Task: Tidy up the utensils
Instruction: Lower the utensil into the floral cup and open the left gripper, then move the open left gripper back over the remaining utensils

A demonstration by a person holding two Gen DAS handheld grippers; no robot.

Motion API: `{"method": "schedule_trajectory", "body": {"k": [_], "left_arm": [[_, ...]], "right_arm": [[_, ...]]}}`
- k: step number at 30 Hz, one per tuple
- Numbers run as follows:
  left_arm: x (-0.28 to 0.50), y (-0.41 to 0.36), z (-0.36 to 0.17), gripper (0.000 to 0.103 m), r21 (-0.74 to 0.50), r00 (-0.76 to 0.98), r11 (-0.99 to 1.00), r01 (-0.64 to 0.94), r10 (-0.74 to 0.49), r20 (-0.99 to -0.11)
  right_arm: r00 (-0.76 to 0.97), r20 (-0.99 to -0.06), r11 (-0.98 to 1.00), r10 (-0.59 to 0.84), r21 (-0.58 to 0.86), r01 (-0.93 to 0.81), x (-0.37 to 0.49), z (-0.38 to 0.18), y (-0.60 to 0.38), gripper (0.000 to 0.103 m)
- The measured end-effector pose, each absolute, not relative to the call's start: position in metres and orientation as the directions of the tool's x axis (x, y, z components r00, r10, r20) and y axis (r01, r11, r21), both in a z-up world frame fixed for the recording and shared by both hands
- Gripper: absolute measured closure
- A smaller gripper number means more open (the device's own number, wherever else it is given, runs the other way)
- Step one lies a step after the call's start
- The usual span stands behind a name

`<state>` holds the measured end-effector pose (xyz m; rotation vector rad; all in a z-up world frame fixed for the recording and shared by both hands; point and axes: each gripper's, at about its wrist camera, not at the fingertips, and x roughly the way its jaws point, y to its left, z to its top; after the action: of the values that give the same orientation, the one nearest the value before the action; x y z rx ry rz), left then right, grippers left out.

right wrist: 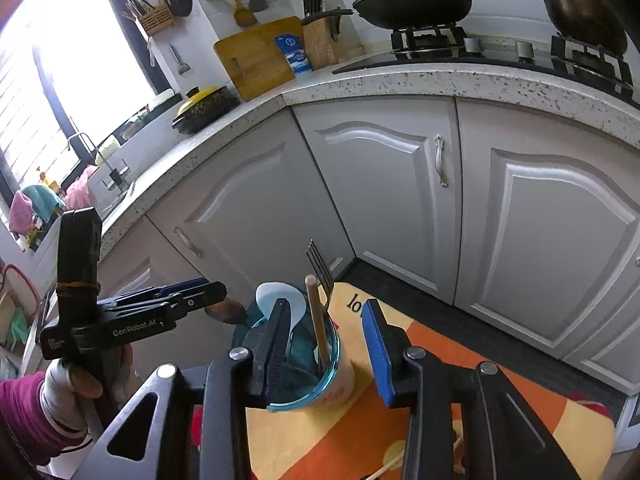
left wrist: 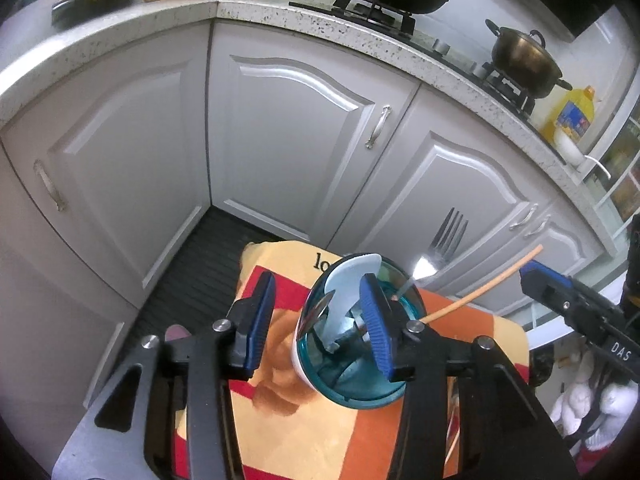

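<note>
Both grippers hang above the cup [left wrist: 352, 344]: we see the left gripper [left wrist: 318, 326] with jaws apart, its far pad at the rim, and the right gripper [right wrist: 328, 344] parted, clamping nothing. Fork [left wrist: 444, 246], white spoon [left wrist: 348, 280] and one chopstick [right wrist: 318, 320] stand inside. Another chopstick [right wrist: 386, 470] at 6 o'clock on the cloth [right wrist: 440, 360] remains, we judge. Both point steeply downward.
</note>
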<state>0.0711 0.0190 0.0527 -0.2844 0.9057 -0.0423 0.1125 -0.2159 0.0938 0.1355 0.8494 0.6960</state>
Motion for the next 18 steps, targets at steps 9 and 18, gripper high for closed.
{"method": "schedule_trajectory", "body": {"k": [9,18], "left_arm": [[0.052,0.01,0.068,0.06,-0.231,0.644,0.97,-0.078,-0.128,-0.754],[0.027,-0.009,0.08,0.06,-0.19,0.67,0.98,-0.051,-0.107,-0.735]], "right_arm": [[0.464,-0.648,0.781,0.604,0.367,-0.505,0.087,0.09,-0.226,0.067],[0.463,-0.663,0.796,0.588,0.374,-0.475,0.057,0.079,-0.237,0.067]]}}
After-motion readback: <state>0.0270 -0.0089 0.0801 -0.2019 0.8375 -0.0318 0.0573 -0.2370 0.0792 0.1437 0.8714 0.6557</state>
